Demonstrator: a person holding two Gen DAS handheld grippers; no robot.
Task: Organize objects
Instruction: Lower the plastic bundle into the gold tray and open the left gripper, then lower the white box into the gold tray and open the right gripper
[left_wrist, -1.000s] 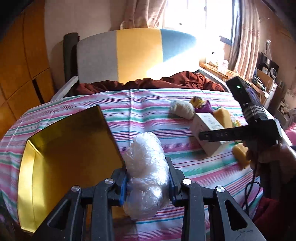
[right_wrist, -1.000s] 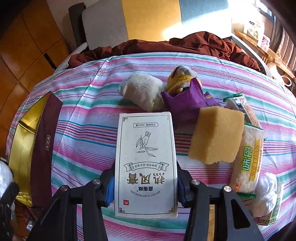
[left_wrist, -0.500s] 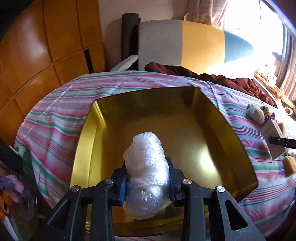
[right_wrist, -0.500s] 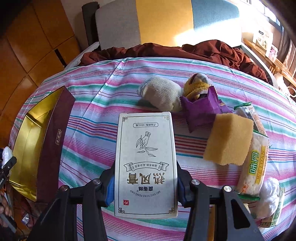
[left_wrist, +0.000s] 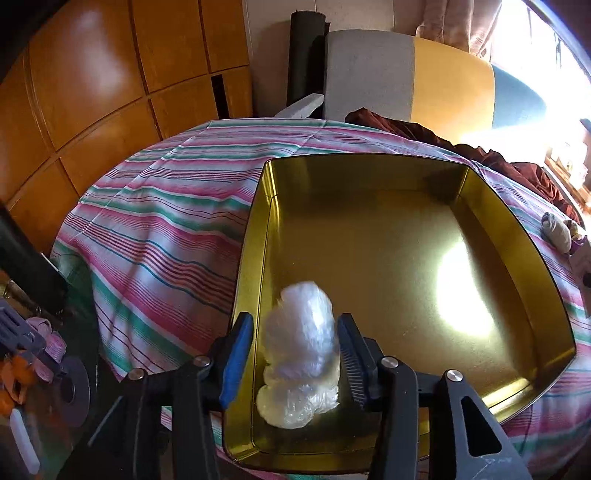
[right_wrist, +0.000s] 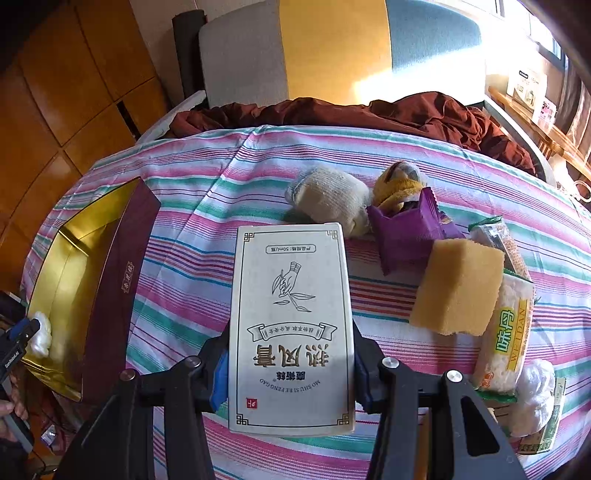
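A crumpled clear plastic bundle (left_wrist: 301, 350) sits blurred between the jaws of my left gripper (left_wrist: 293, 325), low over the near left corner of the gold-lined box (left_wrist: 369, 258). The jaws are opening, and a gap shows beside the left blue pad (left_wrist: 238, 354). My right gripper (right_wrist: 290, 350) is shut on a white carton with printed Chinese lettering (right_wrist: 291, 314), held above the striped cloth. In the right wrist view the gold box (right_wrist: 74, 266) with its maroon outer wall lies at the far left, with the bundle (right_wrist: 40, 332) and the left gripper (right_wrist: 18, 339) at its near end.
On the striped tablecloth (right_wrist: 207, 206) to the right lie a rolled white sock (right_wrist: 332, 199), a yellow sock (right_wrist: 397, 184), a purple packet (right_wrist: 406, 229), a yellow sponge (right_wrist: 458, 288), a snack pack (right_wrist: 506, 332) and another plastic bundle (right_wrist: 535, 398). A brown cloth (right_wrist: 406, 110) and a chair back stand behind.
My left gripper swung left from the cloth to over the gold box and sank a little. Its jaws have spread and the bundle is slipping down. The right gripper stayed put.
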